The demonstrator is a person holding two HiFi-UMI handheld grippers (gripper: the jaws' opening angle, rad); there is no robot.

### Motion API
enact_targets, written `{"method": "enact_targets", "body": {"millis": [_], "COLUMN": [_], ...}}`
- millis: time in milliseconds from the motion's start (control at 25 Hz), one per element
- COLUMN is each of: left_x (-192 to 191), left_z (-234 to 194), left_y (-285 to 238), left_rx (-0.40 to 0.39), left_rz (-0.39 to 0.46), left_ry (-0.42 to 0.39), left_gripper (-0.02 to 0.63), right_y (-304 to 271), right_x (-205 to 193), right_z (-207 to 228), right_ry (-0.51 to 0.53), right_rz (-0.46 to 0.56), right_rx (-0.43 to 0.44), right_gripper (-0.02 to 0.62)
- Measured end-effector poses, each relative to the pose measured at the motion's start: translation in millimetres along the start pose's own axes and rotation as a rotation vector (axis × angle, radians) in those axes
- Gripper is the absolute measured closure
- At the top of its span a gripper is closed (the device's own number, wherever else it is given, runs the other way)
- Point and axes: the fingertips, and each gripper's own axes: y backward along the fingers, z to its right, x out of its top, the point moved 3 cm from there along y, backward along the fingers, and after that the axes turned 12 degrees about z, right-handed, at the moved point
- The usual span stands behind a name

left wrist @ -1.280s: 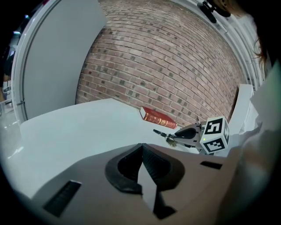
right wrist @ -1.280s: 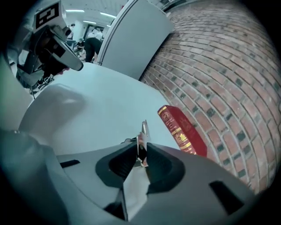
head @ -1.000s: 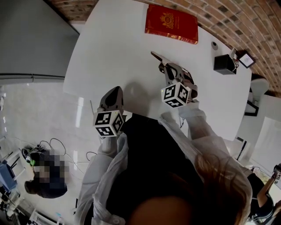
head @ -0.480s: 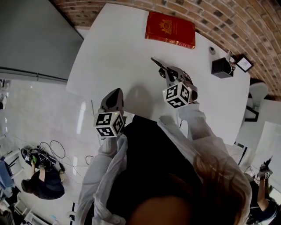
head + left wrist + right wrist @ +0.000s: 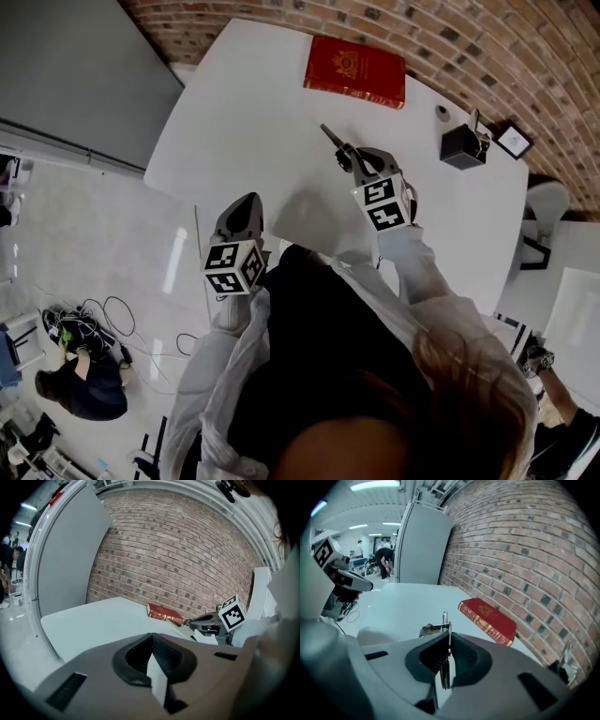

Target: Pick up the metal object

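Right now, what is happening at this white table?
A person stands at the white table with a gripper in each hand. The right gripper is shut on a thin metal object, which sticks out past its jaws. The left gripper is shut and empty, near the table's front edge. A red book lies at the far side, by the brick wall.

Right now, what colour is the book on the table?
Red with gold decoration; the book shows best in the right gripper view.
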Motion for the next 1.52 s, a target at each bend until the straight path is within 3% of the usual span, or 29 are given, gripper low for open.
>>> {"method": "enact_targets", "body": {"millis": [320, 720, 1080, 1520], "left_x": [2, -6, -4, -10], "left_z": [29, 68, 100, 131], "left_y": [24, 56, 73, 90], "left_rx": [0.009, -0.003, -0.026, -0.071], "left_rz": [0.026, 0.037, 0.064, 0.086], "left_ry": [-0.03, -0.065, -0.099, -0.1], "left_gripper": [0.591, 0.591, 0.591, 0.591], "right_y": [50, 127, 193, 241], "right_x": [11, 9, -22, -72], "right_z": [2, 5, 19, 11], "right_ry": [-0.154, -0.422, -0.832, -0.948], "right_rz": [0.075, 0.207, 0.316, 0.363], "right_rx": [0.03, 0.046, 0.001, -0.093], "right_gripper": [0.578, 0.578, 0.577, 0.578]}}
